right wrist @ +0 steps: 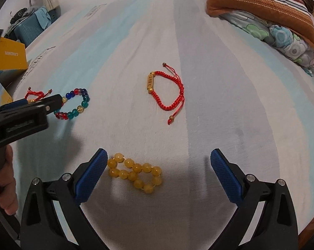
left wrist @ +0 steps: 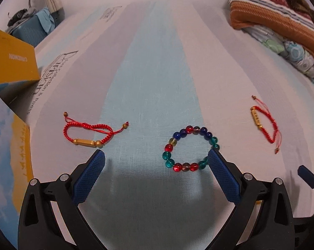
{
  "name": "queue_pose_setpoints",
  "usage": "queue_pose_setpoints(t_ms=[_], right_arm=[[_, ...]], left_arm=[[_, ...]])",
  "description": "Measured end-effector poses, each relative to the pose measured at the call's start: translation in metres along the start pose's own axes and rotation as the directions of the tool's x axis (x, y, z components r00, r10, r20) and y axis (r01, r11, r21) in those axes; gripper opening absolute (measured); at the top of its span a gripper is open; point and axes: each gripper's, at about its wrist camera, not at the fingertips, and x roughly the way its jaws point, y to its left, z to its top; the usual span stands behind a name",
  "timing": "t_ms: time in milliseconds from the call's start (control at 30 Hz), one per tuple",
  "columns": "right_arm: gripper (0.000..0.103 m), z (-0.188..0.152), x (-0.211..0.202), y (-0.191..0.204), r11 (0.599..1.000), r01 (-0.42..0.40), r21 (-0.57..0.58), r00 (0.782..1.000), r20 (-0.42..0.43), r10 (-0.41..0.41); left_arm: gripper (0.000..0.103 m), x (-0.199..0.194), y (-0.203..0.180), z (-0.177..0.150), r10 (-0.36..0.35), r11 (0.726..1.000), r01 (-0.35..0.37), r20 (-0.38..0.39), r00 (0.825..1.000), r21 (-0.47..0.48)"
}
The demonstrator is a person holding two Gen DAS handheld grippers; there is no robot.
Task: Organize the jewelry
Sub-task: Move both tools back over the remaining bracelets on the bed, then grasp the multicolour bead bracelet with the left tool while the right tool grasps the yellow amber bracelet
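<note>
In the right wrist view, the left tool [right wrist: 55, 102] crosses in front of the multicoloured bead bracelet [right wrist: 75, 106] at nine o'clock, hiding its left arc and most of a red cord bracelet [right wrist: 35, 94] behind it. The hand [right wrist: 3, 179] gripping that tool is cut off by the left edge. In the left wrist view, the yellow box [left wrist: 13, 60] at ten o'clock runs out of frame, and the lettering on the gold bar [left wrist: 256, 118] of the three o'clock bracelet is too small to read.
</note>
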Motion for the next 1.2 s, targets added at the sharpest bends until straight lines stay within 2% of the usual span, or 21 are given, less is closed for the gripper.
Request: queue_pose_setpoints(t_ms=[67, 233, 333, 433, 633, 767, 900, 1033, 1167, 1200], right_arm=[[0.089, -0.002, 0.004, 0.000, 1.000, -0.003, 0.004, 1.000, -0.017, 0.003], [0.082, -0.004, 0.008, 0.000, 0.999, -0.035, 0.006, 0.999, -0.034, 0.035], [0.076, -0.004, 0.009, -0.004, 0.998, -0.062, 0.024, 0.997, -0.048, 0.063], [0.066, -0.005, 0.005, -0.007, 0.997, -0.069, 0.038, 0.996, -0.049, 0.071], [0.064, -0.008, 0.001, -0.010, 0.990, -0.126, 0.063, 0.990, -0.058, 0.129], [0.056, -0.008, 0.004, -0.009, 0.991, -0.118, 0.061, 0.990, -0.068, 0.122], [0.043, -0.009, 0.007, -0.011, 0.994, -0.094, 0.062, 0.992, -0.081, 0.098], [0.030, -0.009, 0.009, -0.010, 0.996, -0.067, 0.053, 0.994, -0.082, 0.072], [0.015, -0.009, 0.009, -0.012, 0.997, -0.051, 0.053, 0.995, -0.081, 0.055], [0.013, -0.009, 0.010, -0.013, 0.997, -0.049, 0.055, 0.995, -0.081, 0.053]], left_arm=[[0.097, 0.001, -0.001, 0.001, -0.001, 1.000, 0.001, 0.004, 1.000, -0.002], [0.096, 0.012, -0.002, 0.002, 0.012, 1.000, -0.012, -0.023, 1.000, -0.010], [0.089, 0.020, -0.004, 0.001, 0.003, 1.000, -0.003, -0.048, 0.999, -0.010], [0.087, 0.023, -0.003, 0.001, -0.007, 1.000, 0.006, -0.055, 0.998, -0.022], [0.082, 0.028, -0.001, 0.001, 0.000, 0.999, -0.002, -0.065, 0.998, -0.032], [0.078, 0.029, -0.003, 0.000, 0.007, 1.000, -0.009, -0.064, 0.998, -0.026], [0.061, 0.028, -0.003, -0.001, 0.006, 1.000, -0.008, -0.064, 0.998, -0.020], [0.051, 0.026, -0.003, -0.001, 0.005, 1.000, -0.006, -0.066, 0.998, -0.011], [0.035, 0.026, -0.003, -0.002, 0.000, 1.000, -0.001, -0.071, 0.997, -0.010], [0.028, 0.025, -0.004, -0.002, -0.001, 1.000, 0.000, -0.072, 0.997, -0.010]])
